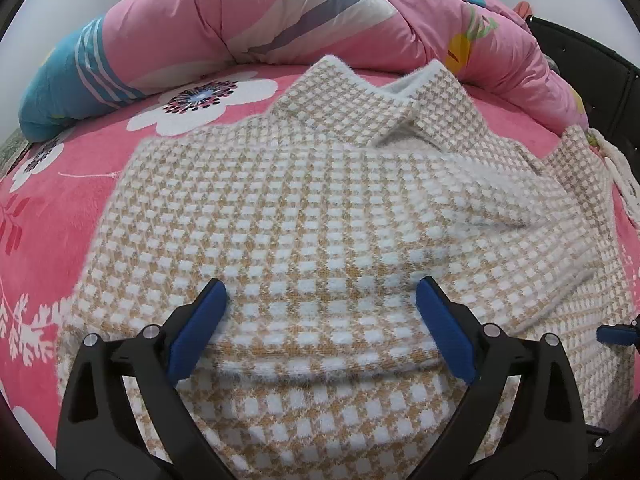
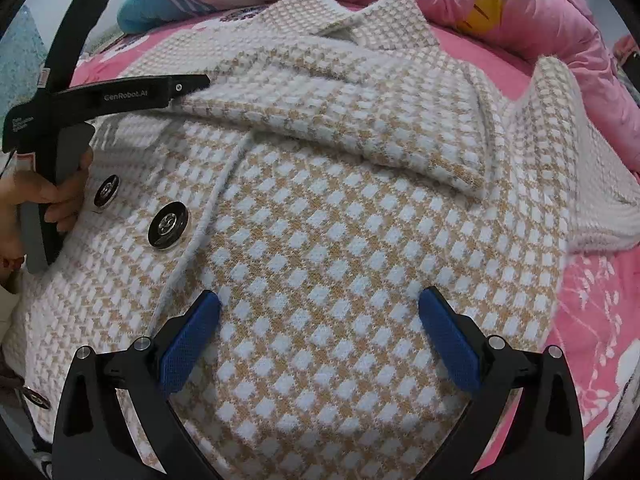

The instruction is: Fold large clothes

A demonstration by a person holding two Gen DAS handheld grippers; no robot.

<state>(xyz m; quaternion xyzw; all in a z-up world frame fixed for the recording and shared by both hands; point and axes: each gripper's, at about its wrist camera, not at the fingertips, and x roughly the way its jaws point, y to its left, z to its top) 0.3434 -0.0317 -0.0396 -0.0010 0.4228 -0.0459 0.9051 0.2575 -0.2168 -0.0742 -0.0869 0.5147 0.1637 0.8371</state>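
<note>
A tan-and-white checked jacket lies spread on the pink bed sheet, collar toward the quilt. My left gripper is open, its blue pads standing wide apart over the cloth, with a soft fold ridge crossing between them. In the right wrist view the jacket shows two big black buttons and a sleeve folded across the chest. My right gripper is open above the front panel, with nothing pinched. A hand holds the left tool's black arm at the jacket's left side.
A bunched pink quilt with a blue striped end lies along the far side of the bed. Dark furniture stands at the far right. A blue fingertip of the right gripper shows at the right edge.
</note>
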